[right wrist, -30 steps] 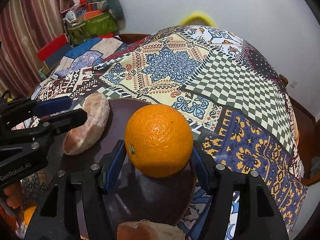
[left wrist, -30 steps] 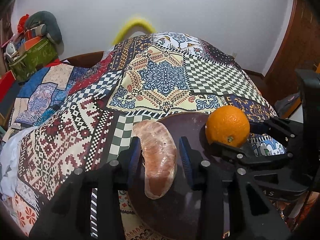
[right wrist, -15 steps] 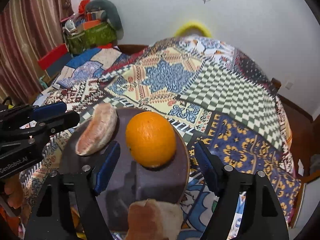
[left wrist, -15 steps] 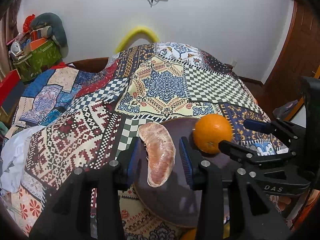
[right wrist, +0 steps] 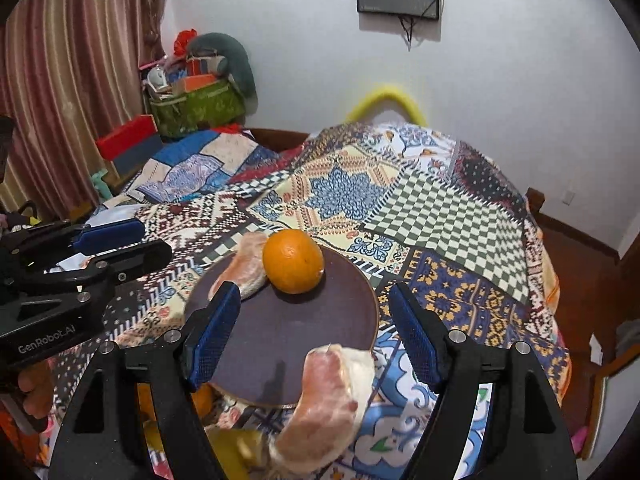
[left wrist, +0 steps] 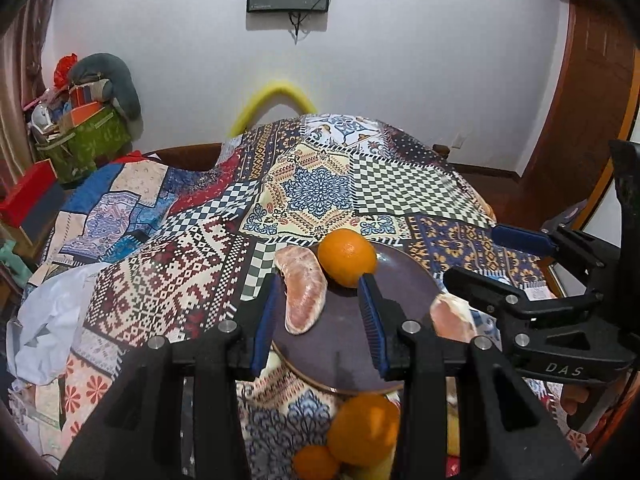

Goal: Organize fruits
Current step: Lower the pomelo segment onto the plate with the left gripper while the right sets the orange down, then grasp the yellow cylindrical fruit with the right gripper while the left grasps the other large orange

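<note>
Both my claws hang parted and empty above the plate (right wrist: 360,300), a dark round one lying on the patchwork cloth (left wrist: 320,184) that covers what looks like a bed. The orange (right wrist: 293,261) sits at the far side of the plate, touching a pink peeled citrus wedge (left wrist: 302,292) that leans partly over the plate's left rim. I read that pairing as deliberate: the wedge props the round fruit so it is less likely to roll.

My left claw (left wrist: 318,316) straddles that wedge without pinching it. My right claw (right wrist: 312,336) is spread wide, with the plate's bare middle between its blue pads. A second wedge (right wrist: 324,396) lies at the near rim, half off the plate, just under the right claw. More oranges (left wrist: 362,428) wait in a blurred cluster below the plate's near edge; I judge those are next to be gathered.
</note>
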A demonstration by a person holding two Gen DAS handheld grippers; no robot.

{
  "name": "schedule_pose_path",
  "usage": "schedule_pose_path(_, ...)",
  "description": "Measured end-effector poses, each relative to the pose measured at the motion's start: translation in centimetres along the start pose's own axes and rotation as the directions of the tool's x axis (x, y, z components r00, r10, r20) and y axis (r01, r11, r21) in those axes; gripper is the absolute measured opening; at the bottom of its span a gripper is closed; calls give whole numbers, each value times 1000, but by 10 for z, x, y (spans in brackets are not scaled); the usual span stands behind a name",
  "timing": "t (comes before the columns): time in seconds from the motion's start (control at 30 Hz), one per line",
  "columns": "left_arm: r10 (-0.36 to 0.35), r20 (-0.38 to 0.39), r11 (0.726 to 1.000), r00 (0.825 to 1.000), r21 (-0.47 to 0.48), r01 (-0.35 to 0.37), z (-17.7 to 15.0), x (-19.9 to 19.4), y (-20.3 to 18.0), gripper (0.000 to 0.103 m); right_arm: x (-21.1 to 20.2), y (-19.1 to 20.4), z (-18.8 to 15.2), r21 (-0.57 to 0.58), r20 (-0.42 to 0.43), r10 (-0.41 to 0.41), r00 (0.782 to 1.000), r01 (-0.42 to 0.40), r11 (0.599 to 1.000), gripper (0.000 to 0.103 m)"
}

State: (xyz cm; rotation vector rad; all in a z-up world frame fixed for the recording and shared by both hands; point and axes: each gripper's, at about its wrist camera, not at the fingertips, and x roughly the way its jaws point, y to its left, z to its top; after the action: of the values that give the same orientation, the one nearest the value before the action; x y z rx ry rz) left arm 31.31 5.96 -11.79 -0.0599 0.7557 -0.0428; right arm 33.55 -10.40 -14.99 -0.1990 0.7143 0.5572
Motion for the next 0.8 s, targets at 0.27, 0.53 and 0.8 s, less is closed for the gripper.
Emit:
schedule_pose_path(0.27, -9, 16, 1000, 1000, 1, 9, -15, -36, -7, 40, -32, 14, -17, 7, 45, 2, 999, -2, 1000, 74)
schedule_pose_path(0.53, -16, 1, 1000, 1000, -5, 16, -42, -61, -9, 42, -49, 27, -42, -8, 43, -10, 999, 10, 1000, 74)
schedule_pose_path(0.8, -30, -72, 1000, 997, -5, 30, -78, -61, -12, 45, -45, 36, -75, -19, -21, -1, 1000, 1, 1000, 74)
